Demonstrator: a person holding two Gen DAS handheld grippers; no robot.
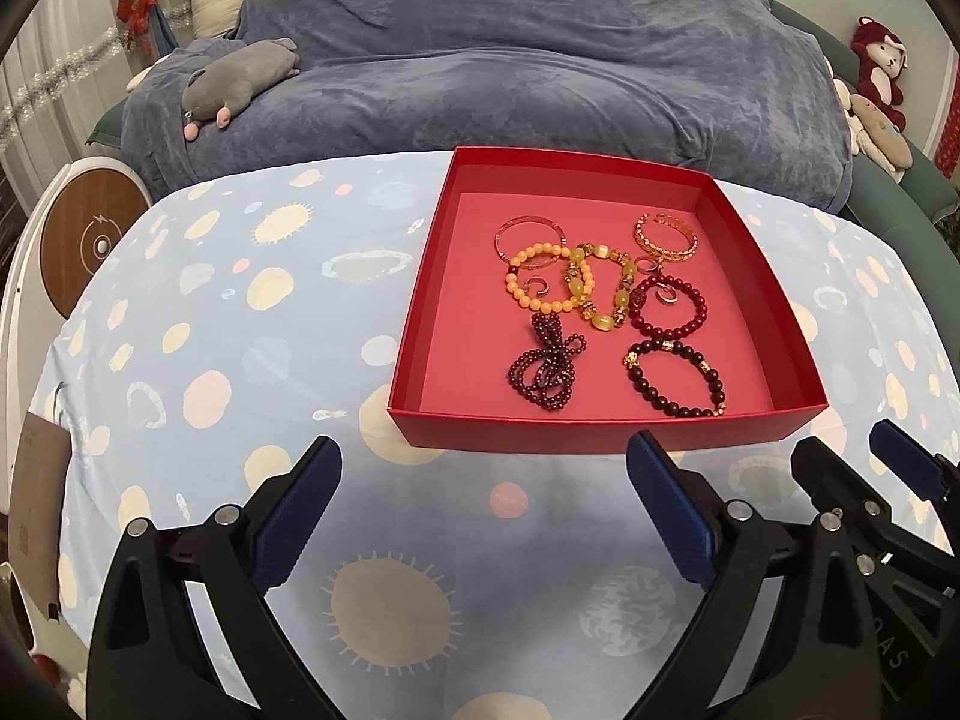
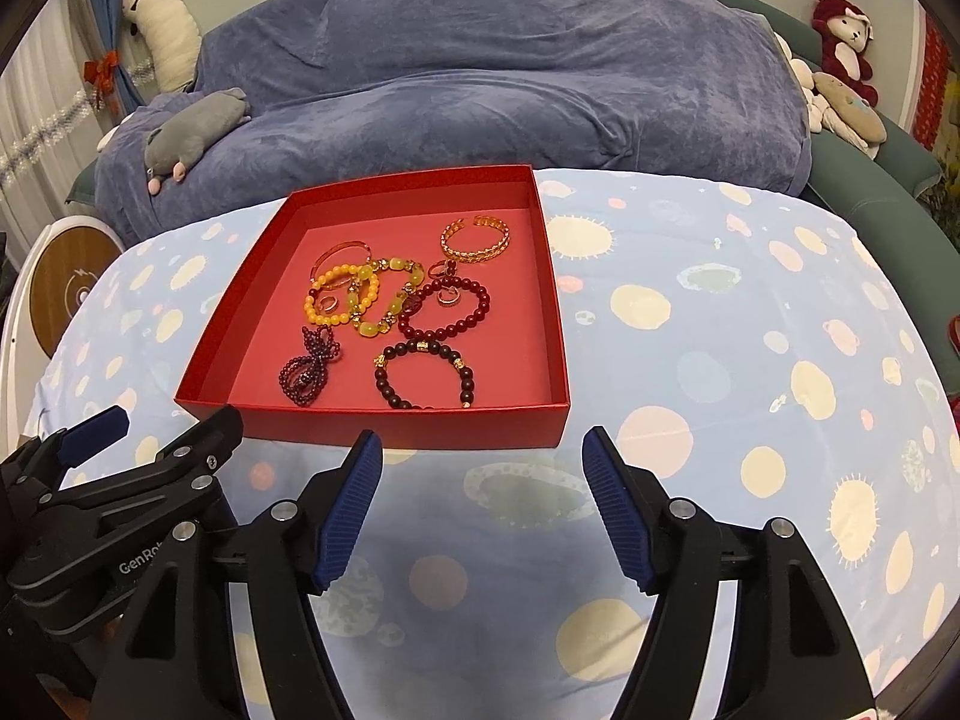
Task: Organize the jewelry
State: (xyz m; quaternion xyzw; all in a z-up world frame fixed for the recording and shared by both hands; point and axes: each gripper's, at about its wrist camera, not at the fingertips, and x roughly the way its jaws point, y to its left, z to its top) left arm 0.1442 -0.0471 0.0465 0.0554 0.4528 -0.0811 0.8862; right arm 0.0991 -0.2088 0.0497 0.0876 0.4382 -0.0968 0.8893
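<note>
A shallow red box point(image 1: 600, 429) point(image 2: 396, 423) sits on the patterned blue cloth, holding several pieces of jewelry. Inside lie a dark beaded bracelet point(image 1: 675, 381) point(image 2: 423, 378), a purple bead strand point(image 1: 546, 369) point(image 2: 306, 369), an orange bead bracelet point(image 1: 543, 279) point(image 2: 342, 294), a yellow stone bracelet point(image 1: 600, 294), a red bead bracelet point(image 2: 447, 306) and a gold cuff point(image 1: 666, 240) point(image 2: 477, 240). My left gripper point(image 1: 483, 468) hovers open just in front of the box's near wall. My right gripper point(image 2: 480, 462) is open beside it, also short of the box, nothing between the pads.
A sofa under a blue-grey throw point(image 1: 480, 60) runs behind the table, with a grey plush toy point(image 1: 240, 81) on it and soft toys point(image 2: 846, 42) at the right end. A round white and wood device point(image 1: 90, 240) stands to the left. Bare cloth point(image 2: 750, 360) lies right of the box.
</note>
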